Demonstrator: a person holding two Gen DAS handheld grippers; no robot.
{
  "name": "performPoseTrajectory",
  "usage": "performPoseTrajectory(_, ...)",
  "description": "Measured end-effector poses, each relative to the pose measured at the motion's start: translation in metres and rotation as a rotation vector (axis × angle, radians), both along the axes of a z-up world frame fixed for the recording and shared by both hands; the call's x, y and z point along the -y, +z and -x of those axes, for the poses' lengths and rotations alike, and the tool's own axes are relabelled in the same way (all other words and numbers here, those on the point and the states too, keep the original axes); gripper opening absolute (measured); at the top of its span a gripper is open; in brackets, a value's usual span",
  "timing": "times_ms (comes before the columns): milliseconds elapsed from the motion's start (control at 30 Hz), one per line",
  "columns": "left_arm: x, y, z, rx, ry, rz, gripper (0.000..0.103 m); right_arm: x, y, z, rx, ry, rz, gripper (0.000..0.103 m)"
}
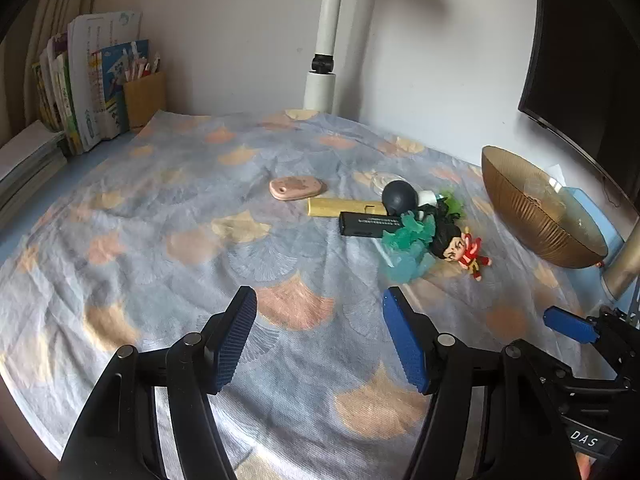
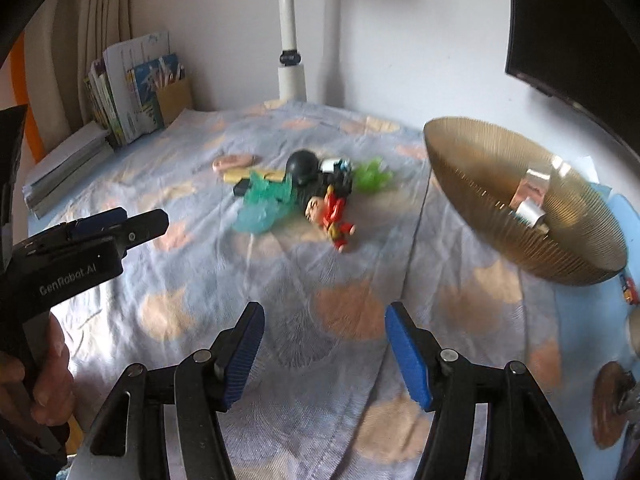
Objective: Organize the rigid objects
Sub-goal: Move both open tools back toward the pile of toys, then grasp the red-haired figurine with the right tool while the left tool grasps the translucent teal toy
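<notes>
A pile of small objects lies on the patterned cloth [image 1: 160, 208]: a pink flat case [image 1: 297, 187], a yellow tube [image 1: 340, 207], a black bar [image 1: 370, 225], a dark ball [image 1: 400, 197], teal crinkly plastic [image 1: 408, 240] and a red figurine [image 1: 464, 250]. The figurine [image 2: 330, 212] and ball [image 2: 303, 165] also show in the right wrist view. A gold ribbed bowl [image 2: 480, 184] stands to the right and holds shiny pieces. My left gripper [image 1: 320, 336] is open and empty, short of the pile. My right gripper [image 2: 324, 352] is open and empty, also short of it.
Books [image 1: 88, 80] and a yellow pencil box [image 1: 145, 96] stand at the back left. A white lamp post [image 1: 322, 72] rises at the back. A dark monitor [image 1: 584, 60] hangs at the right. The left gripper also shows in the right wrist view [image 2: 100, 224].
</notes>
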State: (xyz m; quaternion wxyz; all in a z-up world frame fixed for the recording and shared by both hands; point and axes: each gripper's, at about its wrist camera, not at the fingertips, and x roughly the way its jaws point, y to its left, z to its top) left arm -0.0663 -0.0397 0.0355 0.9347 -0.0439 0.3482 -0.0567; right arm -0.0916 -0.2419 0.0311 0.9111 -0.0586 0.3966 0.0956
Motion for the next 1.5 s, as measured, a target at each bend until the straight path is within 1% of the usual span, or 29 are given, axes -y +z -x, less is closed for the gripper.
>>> performPoseTrajectory(267, 0.002, -0.002, -0.002, -0.015, -0.013, 0.01, 0.064, 0.006, 0.0, -0.002, 0.0, -0.004, -0.024, 0.061)
performPoseTrajectory(467, 0.002, -0.001, -0.002, -0.02, -0.025, 0.015, 0.064, 0.004, -0.002, -0.003, -0.008, -0.003, -0.021, 0.062)
performPoseTrajectory(567, 0.003, 0.0, -0.003, -0.033, -0.035, 0.018, 0.064, 0.004, 0.001, 0.0, 0.002, -0.016, -0.014, 0.061)
performPoseTrajectory(600, 0.003, 0.001, -0.005, -0.041, -0.045, 0.024, 0.064, 0.003, 0.002, -0.001, -0.012, -0.011, -0.011, 0.062)
performPoseTrajectory(667, 0.005, 0.004, -0.01, -0.069, -0.095, 0.051, 0.064, 0.0, 0.006, -0.005, -0.042, 0.003, 0.012, 0.061)
performPoseTrajectory(733, 0.01, 0.009, -0.016, -0.086, -0.149, 0.077, 0.064, -0.004, 0.013, -0.013, -0.051, 0.008, 0.068, 0.061)
performPoseTrajectory(800, 0.016, 0.014, -0.024, -0.09, -0.193, 0.095, 0.064, -0.006, 0.019, -0.024, -0.063, 0.014, 0.11, 0.061)
performPoseTrajectory(867, 0.023, 0.013, -0.04, -0.131, -0.237, 0.121, 0.063, -0.005, 0.019, -0.041, -0.083, 0.025, 0.114, 0.061)
performPoseTrajectory(933, 0.028, 0.008, -0.055, -0.171, -0.252, 0.142, 0.063, -0.006, 0.016, -0.055, -0.098, 0.042, 0.099, 0.061)
performPoseTrajectory(1000, 0.03, 0.003, -0.067, -0.19, -0.253, 0.157, 0.062, -0.006, 0.013, -0.066, -0.106, 0.056, 0.087, 0.061)
performPoseTrajectory(1133, 0.037, -0.006, -0.081, -0.224, -0.282, 0.181, 0.06, -0.013, 0.006, -0.079, -0.093, 0.087, 0.118, 0.061)
performPoseTrajectory(1200, 0.041, -0.011, -0.085, -0.243, -0.288, 0.189, 0.059, -0.015, 0.003, -0.083, -0.09, 0.093, 0.14, 0.059)
performPoseTrajectory(1233, 0.042, -0.012, -0.087, -0.245, -0.282, 0.188, 0.059, -0.015, 0.001, -0.086, -0.093, 0.099, 0.143, 0.056)
performPoseTrajectory(1333, 0.04, -0.016, -0.091, -0.251, -0.257, 0.205, 0.058, -0.017, -0.004, -0.096, -0.104, 0.118, 0.125, 0.05)
performPoseTrajectory(1400, 0.038, -0.017, -0.093, -0.256, -0.257, 0.225, 0.058, -0.02, -0.007, -0.103, -0.101, 0.122, 0.129, 0.043)
performPoseTrajectory(1433, 0.037, -0.017, -0.093, -0.255, -0.258, 0.228, 0.058, -0.021, -0.009, -0.106, -0.1, 0.124, 0.128, 0.037)
performPoseTrajectory(1467, 0.037, -0.017, -0.093, -0.255, -0.259, 0.227, 0.058, -0.023, -0.01, -0.109, -0.103, 0.125, 0.121, 0.029)
performPoseTrajectory(1500, 0.037, -0.016, -0.093, -0.255, -0.261, 0.225, 0.058, -0.024, -0.011, -0.111, -0.108, 0.131, 0.107, 0.028)
